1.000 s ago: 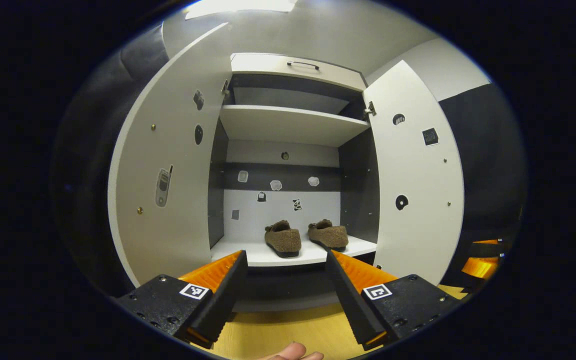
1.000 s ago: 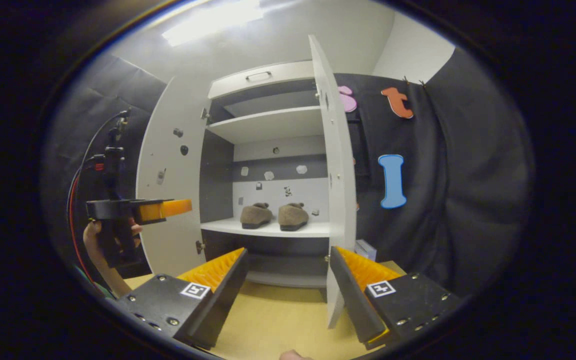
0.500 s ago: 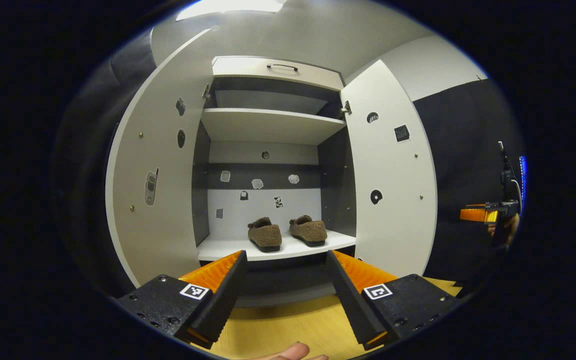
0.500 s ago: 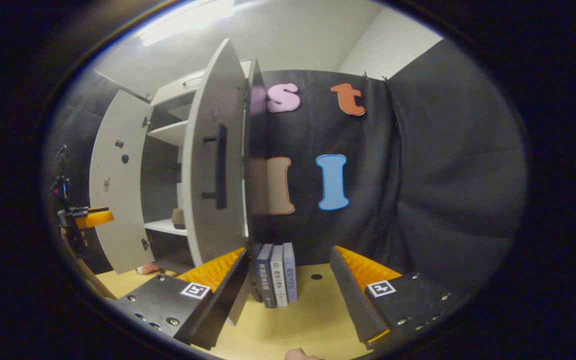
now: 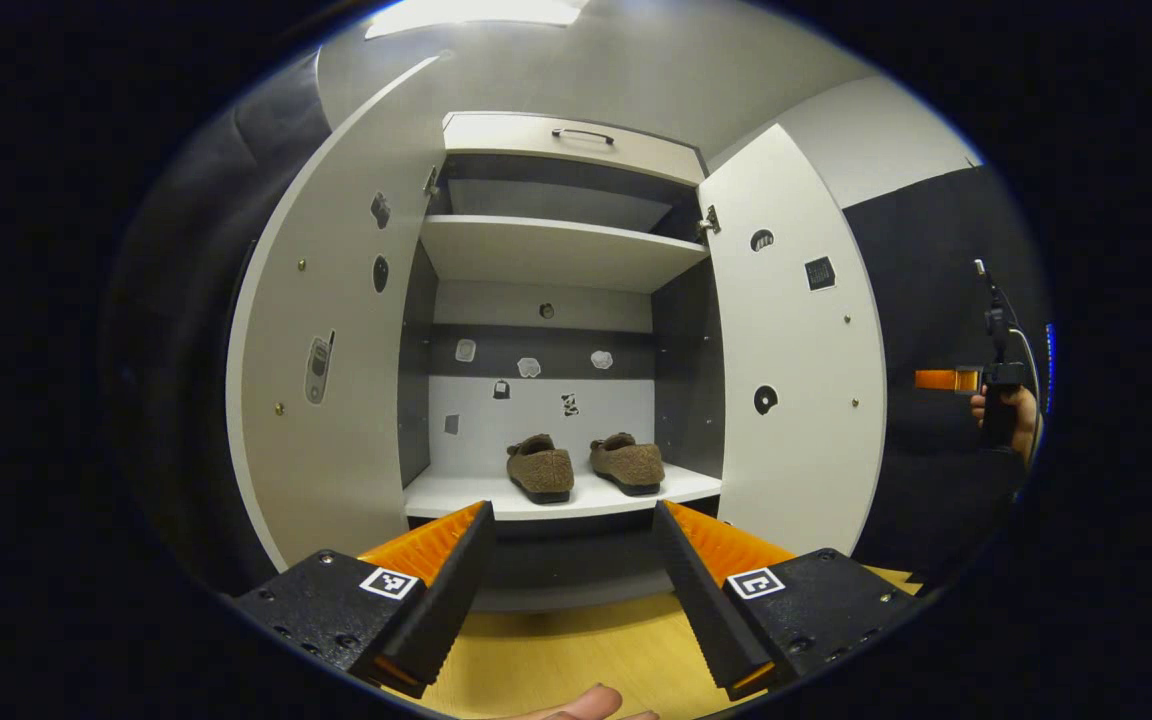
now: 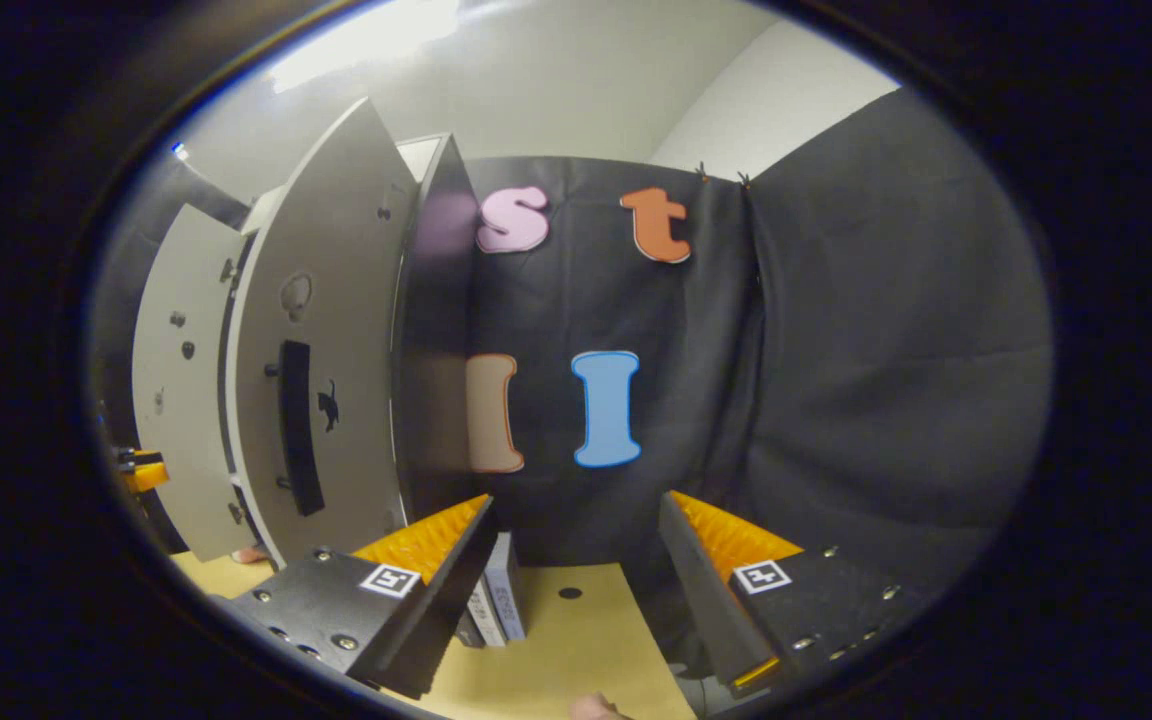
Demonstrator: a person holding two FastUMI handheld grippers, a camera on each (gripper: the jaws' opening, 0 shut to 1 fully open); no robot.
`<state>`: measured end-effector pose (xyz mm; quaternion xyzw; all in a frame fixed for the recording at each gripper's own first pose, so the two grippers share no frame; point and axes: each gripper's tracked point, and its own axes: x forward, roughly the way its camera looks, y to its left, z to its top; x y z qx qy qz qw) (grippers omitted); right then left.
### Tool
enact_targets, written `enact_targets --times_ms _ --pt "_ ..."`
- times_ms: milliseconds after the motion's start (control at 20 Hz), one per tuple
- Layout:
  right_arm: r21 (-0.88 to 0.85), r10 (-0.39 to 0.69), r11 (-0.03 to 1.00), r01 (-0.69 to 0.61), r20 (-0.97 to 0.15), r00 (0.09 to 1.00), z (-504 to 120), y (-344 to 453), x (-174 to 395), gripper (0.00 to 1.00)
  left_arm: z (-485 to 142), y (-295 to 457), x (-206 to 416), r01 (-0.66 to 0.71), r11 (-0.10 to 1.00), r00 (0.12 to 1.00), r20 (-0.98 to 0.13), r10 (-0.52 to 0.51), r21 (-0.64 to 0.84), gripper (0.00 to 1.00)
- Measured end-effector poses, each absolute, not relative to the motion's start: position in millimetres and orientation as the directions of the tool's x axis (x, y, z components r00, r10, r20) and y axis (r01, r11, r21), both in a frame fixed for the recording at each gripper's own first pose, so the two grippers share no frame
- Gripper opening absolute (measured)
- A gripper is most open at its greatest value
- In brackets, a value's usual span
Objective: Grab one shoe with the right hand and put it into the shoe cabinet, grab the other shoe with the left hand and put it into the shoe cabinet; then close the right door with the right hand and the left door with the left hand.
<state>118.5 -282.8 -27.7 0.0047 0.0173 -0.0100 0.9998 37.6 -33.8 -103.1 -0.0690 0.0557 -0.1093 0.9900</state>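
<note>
Brown, fuzzy shoes sit side by side on the lower shelf of the shoe cabinet (image 5: 556, 250): the left shoe (image 5: 540, 468) and the right shoe (image 5: 627, 462) are close together, heels toward the near edge of the shelf. Both cabinet doors stand open. In the left gripper view the left door (image 5: 336, 350) swings out on the left and the right door (image 5: 796, 370) on the right, each dotted with small stickers. The left gripper (image 5: 570, 560) hangs in front of the cabinet above the yellow table (image 5: 576, 660), its fingers spread apart with nothing between them. Far right in that view, the right gripper (image 5: 936, 379) is held up by a hand (image 5: 1004, 410), just beyond the right door's outer face. In the right gripper view the right gripper (image 6: 576, 560) is likewise spread wide and empty, pointing at the booth's black cloth wall; the right door (image 6: 321, 360) with its dark handle (image 6: 299, 428) stands to the left, and a few books (image 6: 496, 605) stand upright on the table beside the left finger.
</note>
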Motion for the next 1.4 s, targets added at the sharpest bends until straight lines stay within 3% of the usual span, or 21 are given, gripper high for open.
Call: enact_targets --times_ms 550,600,650,700,1000,1400 --pt "-0.04 0.132 0.99 -0.138 -0.13 0.983 -44 -154 164 0.98 -97 -18 37 0.191 0.969 0.976 -0.072 -0.205 -0.159 0.94" --pt "-0.069 0.1 0.992 -0.108 -0.116 0.988 -37 -154 159 0.98 -96 -17 36 0.19 0.968 0.977 -0.07 -0.203 -0.166 0.96" --pt "-0.08 0.1 0.991 -0.107 -0.092 0.991 -35 -150 164 0.87 -95 -17 35 0.187 0.968 0.977 -0.068 -0.2 -0.169 0.96" --pt "-0.074 0.11 0.99 -0.117 -0.089 0.99 -36 -142 162 0.91 -94 -16 35 0.184 0.968 0.978 -0.064 -0.197 -0.17 0.96" --pt "0.007 0.167 0.986 -0.167 -0.111 0.98 -43 -109 163 0.9 -94 -16 36 0.179 0.968 0.979 -0.063 -0.192 -0.178 0.96" --pt "-0.065 0.154 0.985 -0.161 -0.108 0.982 -43 -72 165 0.9 -91 -3 32 0.133 0.976 0.988 -0.052 -0.144 -0.17 0.96"
